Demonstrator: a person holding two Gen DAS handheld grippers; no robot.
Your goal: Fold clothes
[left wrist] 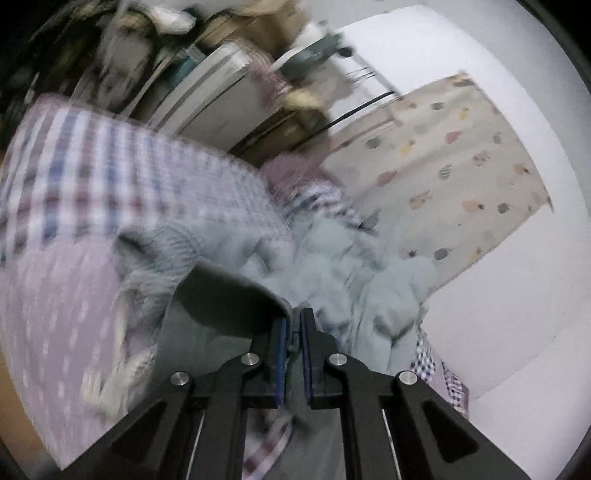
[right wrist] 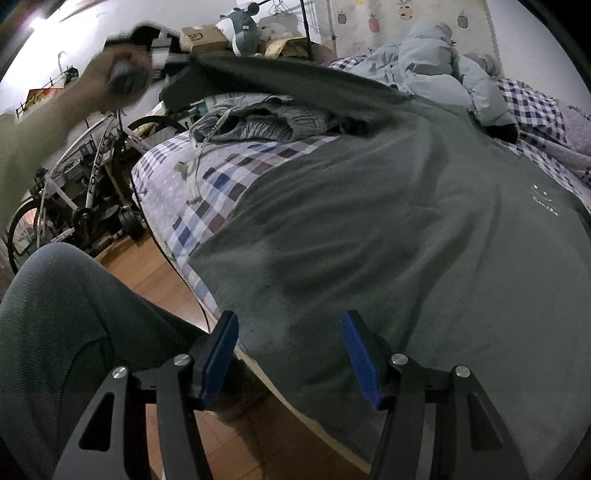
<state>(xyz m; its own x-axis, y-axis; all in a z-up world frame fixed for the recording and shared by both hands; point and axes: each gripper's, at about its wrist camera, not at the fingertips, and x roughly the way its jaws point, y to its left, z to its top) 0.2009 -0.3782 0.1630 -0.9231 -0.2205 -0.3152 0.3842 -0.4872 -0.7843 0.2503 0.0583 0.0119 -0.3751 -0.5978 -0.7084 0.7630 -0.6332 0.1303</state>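
Faintly, "FOREVER" on bicycle frame (right wrist: 96,167), "SF" on box (right wrist: 202,37)

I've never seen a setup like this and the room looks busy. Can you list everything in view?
Sweatshirt: one, dark grey-green, spread on the bed, one edge lifted by the left gripper.
Striped garment: one, grey, crumpled behind the sweatshirt.
Puffer jacket: one, pale blue, heaped at the far side of the bed.
Bedsheet: one, checked blue, red and white, covering the bed.
Fruit-print cloth: one, cream, against the wall.
Bicycle: one, white frame, beside the bed.
Cardboard box: one, brown, on the far clutter.
Plush toy: one, grey, beside the box.
Floor: wood, brown.
Left gripper: black with blue pads, shut on the sweatshirt.
Right gripper: open, over the sweatshirt's near edge.
Person's leg: grey trousers, lower left.
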